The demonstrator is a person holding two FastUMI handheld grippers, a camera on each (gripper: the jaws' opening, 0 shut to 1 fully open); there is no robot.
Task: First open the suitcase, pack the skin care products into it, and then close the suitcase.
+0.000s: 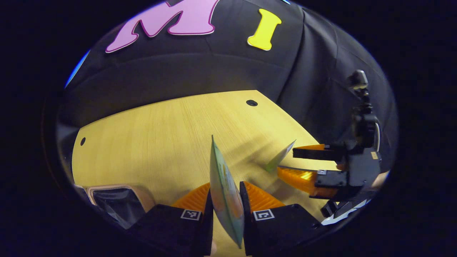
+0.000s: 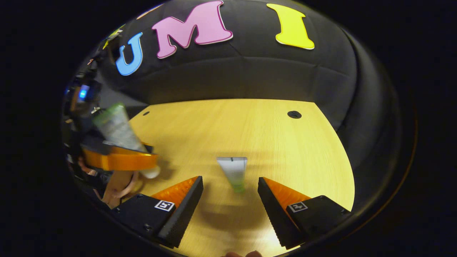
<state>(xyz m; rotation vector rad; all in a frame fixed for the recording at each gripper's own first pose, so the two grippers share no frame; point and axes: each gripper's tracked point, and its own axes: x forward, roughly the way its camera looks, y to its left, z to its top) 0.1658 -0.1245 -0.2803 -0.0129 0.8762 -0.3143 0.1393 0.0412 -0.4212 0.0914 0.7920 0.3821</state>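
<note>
1. On the pale wooden tabletop (image 1: 160,135), at the lower left of the left gripper view, the corner of an open suitcase (image 1: 117,200) shows a light rim and a dark lined interior; what lies inside cannot be made out.
2. Between the fingers of the left claw (image 1: 226,200), a flat skin care tube (image 1: 225,192) stands edge-on, its long axis running up and away from the camera, its thin crimped end pointing upward. Both fingers press against its sides.
3. That tube looks pale, with green and bluish print; in the right gripper view it appears at the left (image 2: 116,126), tilted, with its white cap low beside a hand (image 2: 117,187).
4. Ahead of the right claw (image 2: 230,194), a second tube (image 2: 234,173) lies on the tabletop, whitish with a green tip, its wide crimped end pointing away and its narrow end toward the camera.
5. The right claw's fingers stand well apart, either side of that tube, touching nothing.
</note>
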